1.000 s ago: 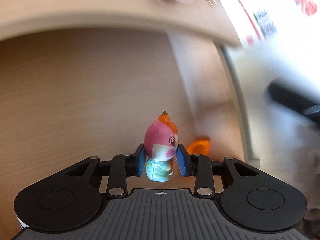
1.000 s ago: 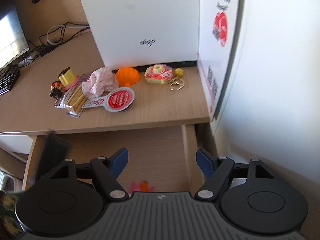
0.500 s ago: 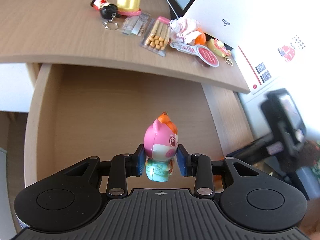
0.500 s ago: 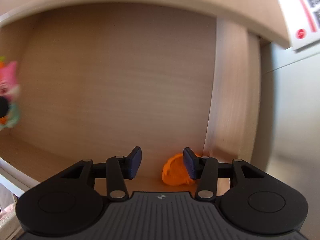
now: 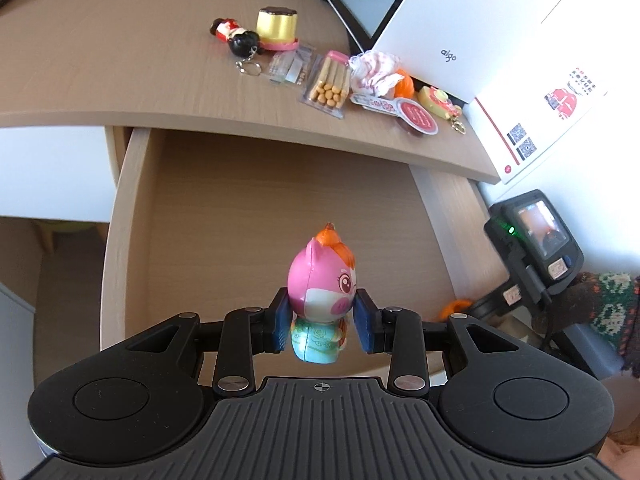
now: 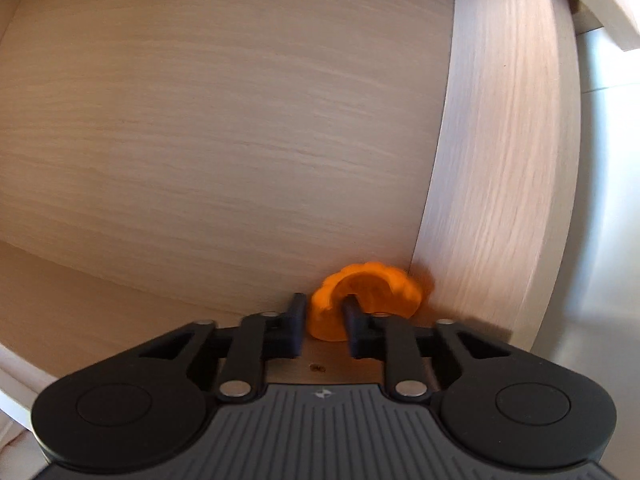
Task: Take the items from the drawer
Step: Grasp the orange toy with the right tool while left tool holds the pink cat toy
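While the drawer (image 5: 132, 216) stands pulled open across the middle of the left wrist frame, only two toys belong to it: one pink pig figure (image 5: 320, 304) and one orange ring-shaped toy (image 6: 362, 300). The left gripper (image 5: 322, 326) has its blue pads pressed against both sides of the pig, which is upright low in the frame, above the drawer floor. The right gripper (image 6: 324, 330), seen only from its own camera, sits narrow on the orange toy in the drawer's near right corner, one finger outside and one inside the ring; it seems to pinch the wall, though blur makes this uncertain. The left view alone shows the desk top (image 5: 120, 60) above, with about eight small items in a row, a white box (image 5: 460, 28) at upper right, and the person's patterned sleeve (image 5: 600, 304) at the right edge.
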Available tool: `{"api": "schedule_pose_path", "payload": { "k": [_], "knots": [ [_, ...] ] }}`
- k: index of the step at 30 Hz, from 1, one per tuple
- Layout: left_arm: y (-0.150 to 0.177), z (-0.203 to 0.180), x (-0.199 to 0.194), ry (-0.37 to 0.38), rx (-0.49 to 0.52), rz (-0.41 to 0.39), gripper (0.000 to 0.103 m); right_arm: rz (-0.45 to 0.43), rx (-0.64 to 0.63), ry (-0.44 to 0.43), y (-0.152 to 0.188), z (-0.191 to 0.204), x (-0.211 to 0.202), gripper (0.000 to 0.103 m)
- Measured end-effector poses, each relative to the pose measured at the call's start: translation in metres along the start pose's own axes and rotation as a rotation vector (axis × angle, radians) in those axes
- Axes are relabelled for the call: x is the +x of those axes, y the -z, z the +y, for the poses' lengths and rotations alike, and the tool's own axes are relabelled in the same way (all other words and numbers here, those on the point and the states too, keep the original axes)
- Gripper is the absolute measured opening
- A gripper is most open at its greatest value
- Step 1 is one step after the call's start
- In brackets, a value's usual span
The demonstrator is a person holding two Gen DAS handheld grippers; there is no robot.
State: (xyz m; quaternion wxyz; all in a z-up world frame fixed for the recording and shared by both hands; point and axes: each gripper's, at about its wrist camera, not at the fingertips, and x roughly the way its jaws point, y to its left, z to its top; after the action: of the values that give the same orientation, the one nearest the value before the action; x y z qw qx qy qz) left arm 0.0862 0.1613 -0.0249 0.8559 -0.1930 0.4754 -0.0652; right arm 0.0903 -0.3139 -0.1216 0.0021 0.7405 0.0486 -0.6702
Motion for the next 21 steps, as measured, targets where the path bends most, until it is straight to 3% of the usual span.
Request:
{"api": "schedule_pose_path", "payload": {
  "k": [5,12,14,16,18,21],
  "knots": [
    [-0.001,0.002,0.007,-0.004,-0.025,0.024,0.037,-0.094,0.047,-0.175,-0.009,0.006,-0.017,0.011],
    [-0.003,-0.002,0.02,-0.009,-0.039,0.077,0.037,-0.165,0.022,-0.241,-0.034,0.024,-0.026,0.013],
    [-0.004,-0.002,0.021,-0.016,-0.036,0.084,0.037,-0.198,0.032,-0.265,-0.033,0.021,-0.036,0.02],
    [-0.006,-0.002,0.022,-0.023,-0.036,0.091,0.037,-0.251,0.008,-0.284,-0.026,0.018,-0.05,0.053],
    [-0.009,-0.003,0.023,-0.024,-0.036,0.097,0.037,-0.301,-0.019,-0.234,-0.018,0.019,-0.059,0.068],
    [-0.011,-0.007,0.024,-0.026,-0.02,0.101,0.037,-0.303,-0.059,-0.149,-0.018,0.025,-0.058,0.069]
  ]
}}
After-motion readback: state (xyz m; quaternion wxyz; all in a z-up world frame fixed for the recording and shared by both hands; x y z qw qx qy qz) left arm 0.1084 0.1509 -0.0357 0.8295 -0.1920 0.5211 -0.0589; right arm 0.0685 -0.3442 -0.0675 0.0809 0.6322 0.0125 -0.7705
